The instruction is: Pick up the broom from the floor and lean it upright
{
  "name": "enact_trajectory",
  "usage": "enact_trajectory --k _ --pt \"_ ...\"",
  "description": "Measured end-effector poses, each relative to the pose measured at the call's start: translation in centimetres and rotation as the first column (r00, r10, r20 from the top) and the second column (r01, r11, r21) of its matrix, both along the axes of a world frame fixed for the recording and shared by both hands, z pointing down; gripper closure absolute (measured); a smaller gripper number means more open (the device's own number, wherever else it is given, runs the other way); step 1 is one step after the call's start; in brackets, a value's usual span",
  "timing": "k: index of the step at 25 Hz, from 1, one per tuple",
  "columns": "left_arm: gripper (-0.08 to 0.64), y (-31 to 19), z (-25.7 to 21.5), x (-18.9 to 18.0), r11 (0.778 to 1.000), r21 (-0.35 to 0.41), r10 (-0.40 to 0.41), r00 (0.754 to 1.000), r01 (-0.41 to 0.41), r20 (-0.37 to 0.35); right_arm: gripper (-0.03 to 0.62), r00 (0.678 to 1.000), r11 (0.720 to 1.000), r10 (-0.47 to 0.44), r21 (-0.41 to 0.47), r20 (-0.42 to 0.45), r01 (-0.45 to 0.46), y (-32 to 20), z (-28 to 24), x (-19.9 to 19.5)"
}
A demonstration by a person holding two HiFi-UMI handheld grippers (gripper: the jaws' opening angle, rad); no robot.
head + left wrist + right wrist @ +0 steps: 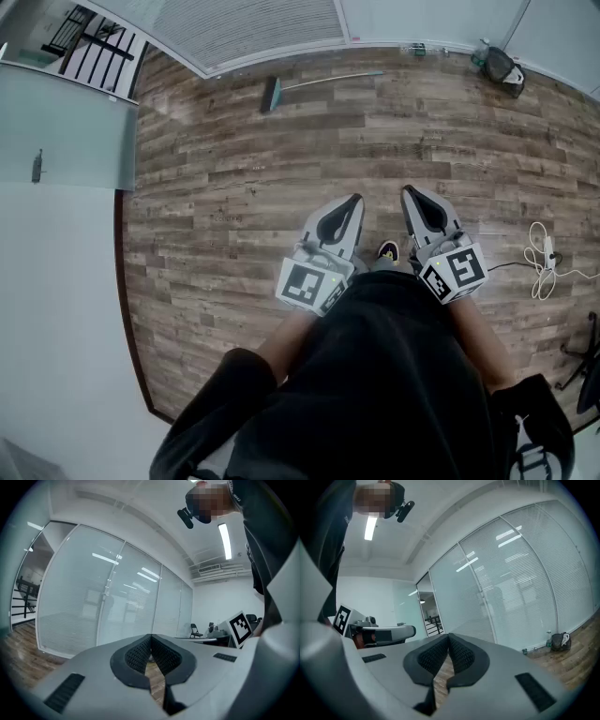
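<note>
The broom (309, 87) lies flat on the wooden floor at the far side of the room, close to the glass wall, its green head (270, 94) to the left and its pale handle running right. My left gripper (356, 198) and right gripper (407, 190) are held side by side near my body, far from the broom, both pointing toward it. Both are shut with nothing between the pads. In the left gripper view the gripper (151, 636) has its tips touching; the right gripper (448, 635) looks the same in its own view. Neither gripper view shows the broom.
A frosted glass wall (253, 28) runs along the far edge of the floor. A dark bag (503, 68) sits in the far right corner. A white cable (544, 261) lies coiled on the floor at right. A glass door (66, 122) stands at left.
</note>
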State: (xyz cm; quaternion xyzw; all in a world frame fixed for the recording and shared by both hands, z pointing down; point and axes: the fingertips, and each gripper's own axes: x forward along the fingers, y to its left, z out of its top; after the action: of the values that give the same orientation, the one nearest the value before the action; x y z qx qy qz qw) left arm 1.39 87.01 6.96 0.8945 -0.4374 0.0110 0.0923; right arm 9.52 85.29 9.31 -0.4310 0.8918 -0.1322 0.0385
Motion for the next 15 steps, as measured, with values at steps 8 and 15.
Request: enact_trajectory --k 8,15 --pt "0.537 0.5 -0.2 0.2 1.000 0.019 -0.018 1.000 0.018 0.000 0.574 1.000 1.000 -0.009 0.000 0.026 0.009 0.5 -0.1 0.9" --pt "0.537 1.4 -0.5 -0.2 0.999 0.029 -0.037 0.999 0.037 -0.002 0.574 0.996 1.000 0.001 -0.001 0.093 -0.001 1.5 -0.6 1.3"
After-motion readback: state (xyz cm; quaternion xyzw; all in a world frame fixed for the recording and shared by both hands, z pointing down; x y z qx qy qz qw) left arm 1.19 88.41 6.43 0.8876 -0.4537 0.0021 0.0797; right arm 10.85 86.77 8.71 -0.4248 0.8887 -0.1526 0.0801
